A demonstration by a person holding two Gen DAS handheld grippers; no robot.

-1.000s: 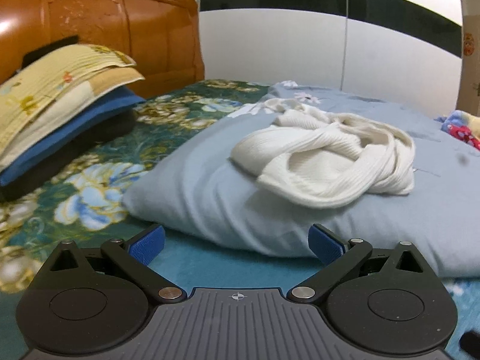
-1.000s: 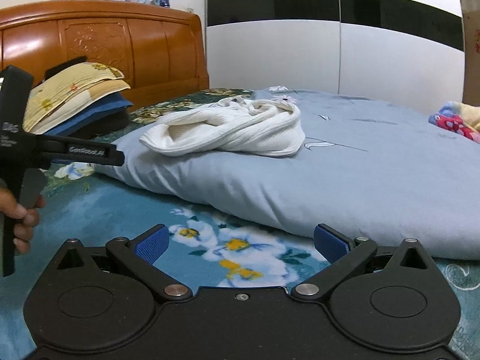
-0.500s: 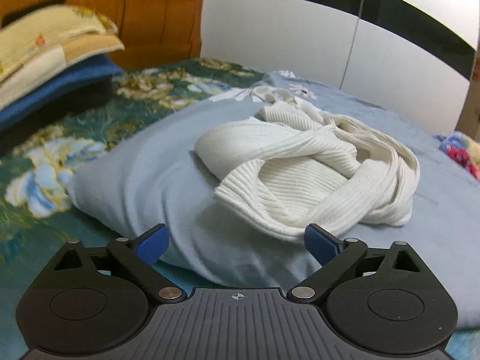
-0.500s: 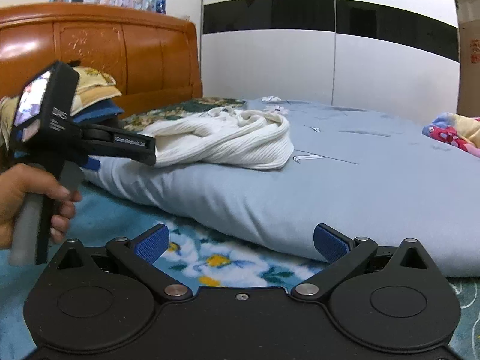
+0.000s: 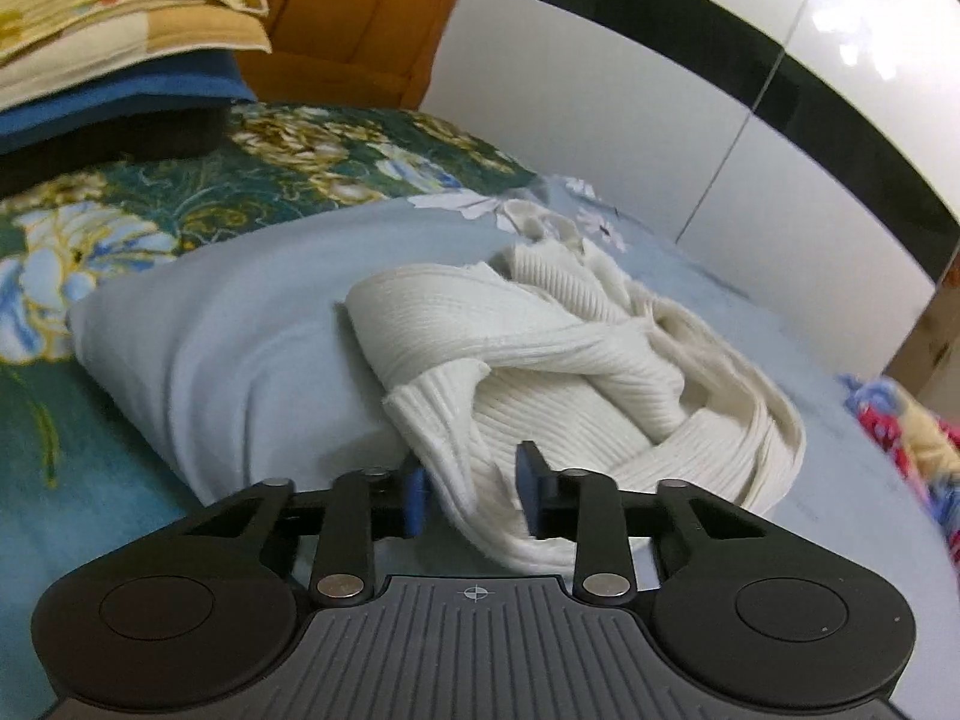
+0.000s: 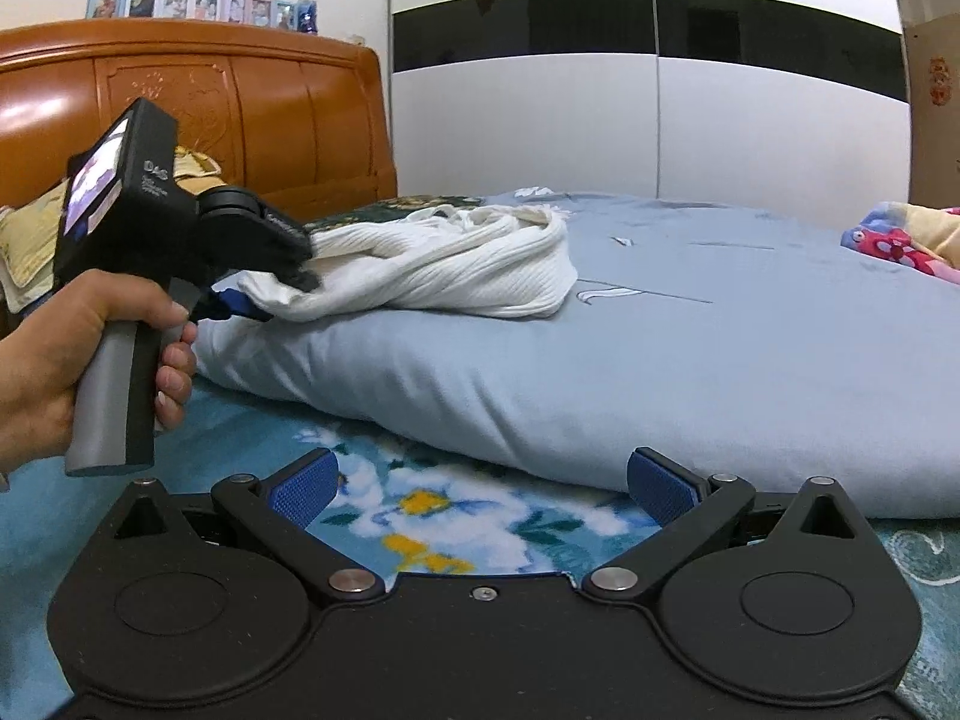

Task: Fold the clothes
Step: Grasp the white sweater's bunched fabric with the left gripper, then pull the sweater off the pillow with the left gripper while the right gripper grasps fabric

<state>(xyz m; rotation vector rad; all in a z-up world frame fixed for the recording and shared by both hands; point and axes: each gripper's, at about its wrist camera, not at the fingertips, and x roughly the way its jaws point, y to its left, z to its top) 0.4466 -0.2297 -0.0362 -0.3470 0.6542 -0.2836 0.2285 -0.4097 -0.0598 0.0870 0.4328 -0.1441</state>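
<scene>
Your white ribbed sweater [image 5: 540, 348] lies bunched and twisted on the pale blue quilt [image 5: 240, 360], near that quilt's rounded near-left corner, with its cuff end hanging toward you over the quilt's edge. Your left tool [image 5: 474, 495] has just been closing, and its blue pads [image 5: 531, 498] now sit on either side of that hanging knit strip, pinching it. In the right wrist view your left hand [image 6: 78, 354] grips the grey handle just left of the quilt's corner, and the tool's nose meets the sweater's near-left hem. Your right tool [image 6: 480, 483] is spread wide with nothing between its textured blue pads, held low in front of the quilt's front edge, over the teal floral bedspread [image 6: 420, 504]. The quilt is soft and puffy, with a thick rolled edge; to the right of the sweater its surface runs smooth and open all the way to a bright patterned blanket [image 6: 900, 240] at its far right. Behind the quilt's left end stand a glossy carved wooden headboard [image 6: 240, 120] and a stack of folded bedding [image 5: 120, 60]; behind its far side, a white wardrobe with a black band [image 6: 648, 90].
</scene>
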